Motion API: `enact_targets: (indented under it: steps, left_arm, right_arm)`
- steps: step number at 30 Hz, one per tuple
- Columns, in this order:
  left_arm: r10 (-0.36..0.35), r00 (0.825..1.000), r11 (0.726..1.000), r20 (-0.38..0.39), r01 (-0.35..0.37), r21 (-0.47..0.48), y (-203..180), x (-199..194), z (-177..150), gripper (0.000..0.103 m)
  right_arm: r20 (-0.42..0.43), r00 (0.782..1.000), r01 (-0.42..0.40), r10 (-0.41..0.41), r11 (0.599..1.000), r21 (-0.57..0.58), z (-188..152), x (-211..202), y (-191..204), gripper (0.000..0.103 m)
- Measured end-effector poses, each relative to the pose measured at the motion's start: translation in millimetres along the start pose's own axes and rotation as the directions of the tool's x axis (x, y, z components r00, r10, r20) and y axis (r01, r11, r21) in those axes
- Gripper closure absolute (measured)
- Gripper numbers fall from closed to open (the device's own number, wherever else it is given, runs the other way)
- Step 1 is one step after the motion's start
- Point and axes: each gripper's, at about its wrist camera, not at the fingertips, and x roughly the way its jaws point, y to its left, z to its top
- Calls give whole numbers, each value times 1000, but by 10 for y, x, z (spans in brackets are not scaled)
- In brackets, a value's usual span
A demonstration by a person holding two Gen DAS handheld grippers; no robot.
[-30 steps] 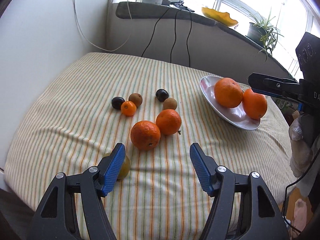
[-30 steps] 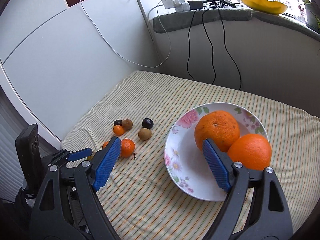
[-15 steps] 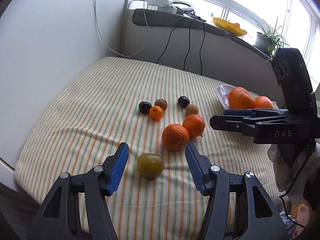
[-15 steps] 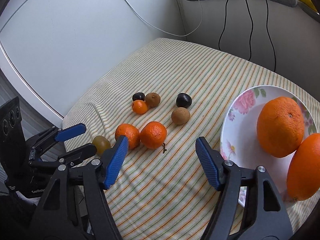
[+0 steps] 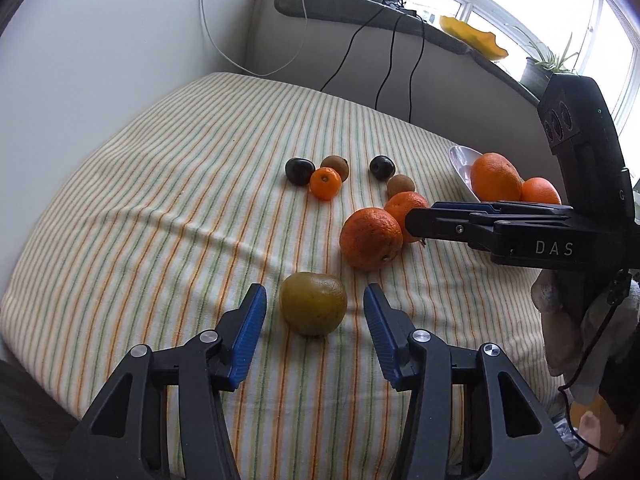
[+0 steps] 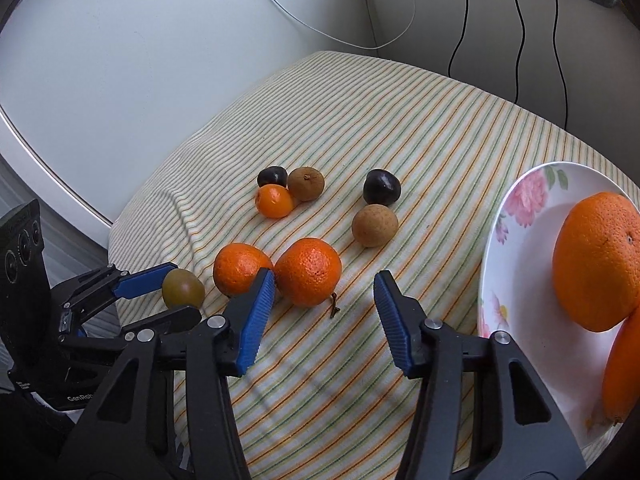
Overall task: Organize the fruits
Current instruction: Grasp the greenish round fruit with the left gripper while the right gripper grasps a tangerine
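Note:
A green-brown fruit [image 5: 313, 303] lies on the striped cloth [image 5: 160, 220] between the jaws of my left gripper [image 5: 314, 295]. Those jaws are closing, with a gap still showing on each side of the fruit. My right gripper [image 6: 325, 278] hangs low over two oranges on the cloth, its jaws closing around the right one [image 6: 308, 272] without touching it; its left fingertip sits between that orange and the other [image 6: 240, 268]. The flowered plate [image 6: 496, 240] at the right holds two large oranges [image 6: 600, 260].
Farther back lie a small mandarin [image 5: 326, 183], two dark plums [image 5: 299, 171] and two brown fruits [image 5: 400, 185]. A white wall [image 5: 120, 40] borders the table on the left. Cables [image 5: 384, 80] hang from the ledge behind.
Both pairs of jaws have narrowed. The left gripper came forward and down until the green-brown fruit lay between its jaws. The right gripper swung from over the plate down to the loose oranges.

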Motion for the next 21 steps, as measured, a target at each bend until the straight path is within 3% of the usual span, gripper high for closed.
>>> enact_targets:
  steps: [10, 16, 19, 21]
  left_arm:
    - [-6, 1000, 1000, 4, 6, -10, 53, 18, -18, 64]
    - [-16, 1000, 1000, 5, 16, -14, 60, 18, -15, 68]
    - [-24, 1000, 1000, 7, 24, -17, 50, 19, -15, 71]
    - [-23, 1000, 1000, 8, 23, -16, 47, 21, -14, 71]
  right_arm:
    - [-13, 1000, 2, -2, 999, -40, 97, 97, 102, 54]
    - [-38, 996, -77, 78, 997, 32, 156, 175, -29, 54]
    - [-41, 990, -130, 133, 989, 69, 138, 191, -79, 64]
    - [-38, 989, -137, 140, 988, 73, 121, 178, -83, 64]
